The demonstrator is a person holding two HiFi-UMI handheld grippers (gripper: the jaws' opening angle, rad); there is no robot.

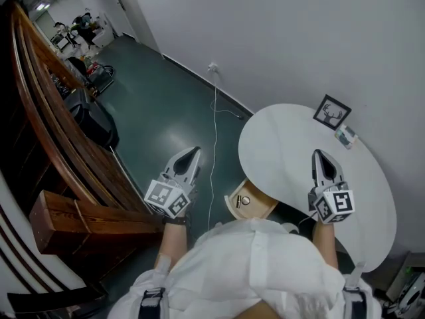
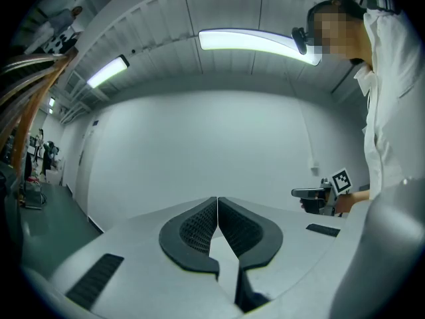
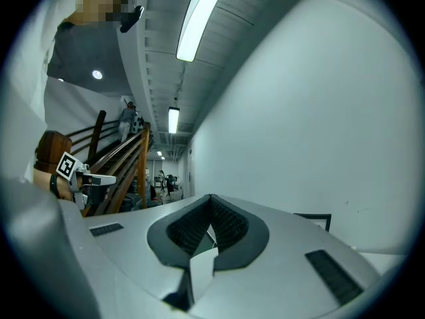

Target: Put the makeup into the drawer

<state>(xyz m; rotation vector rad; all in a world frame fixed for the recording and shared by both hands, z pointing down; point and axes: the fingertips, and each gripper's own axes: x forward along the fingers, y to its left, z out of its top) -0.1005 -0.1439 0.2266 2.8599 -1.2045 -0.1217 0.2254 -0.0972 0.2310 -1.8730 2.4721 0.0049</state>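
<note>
Room: white walls, dark green floor (image 1: 166, 105), round white table (image 1: 285, 145).
Makeup (image 1: 244, 200): a small round piece lying inside the open drawer (image 1: 260, 209).
Drawer: wooden, pulled out from under the table's near left edge.
Left gripper (image 1: 192, 153): jaws closed on nothing, level over the floor, left of the drawer.
Right gripper (image 1: 319, 155): jaws closed, empty, above the table's near part.
Far edge: framed deer picture (image 1: 331, 113), a small pack (image 1: 345, 137) just beside it.

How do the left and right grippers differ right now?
The left gripper hangs over the dark floor, the right gripper over the white table. In the head view the left one slants toward the table; the right one points almost straight ahead. Shared: both have their jaws shut, with nothing between them.
</note>
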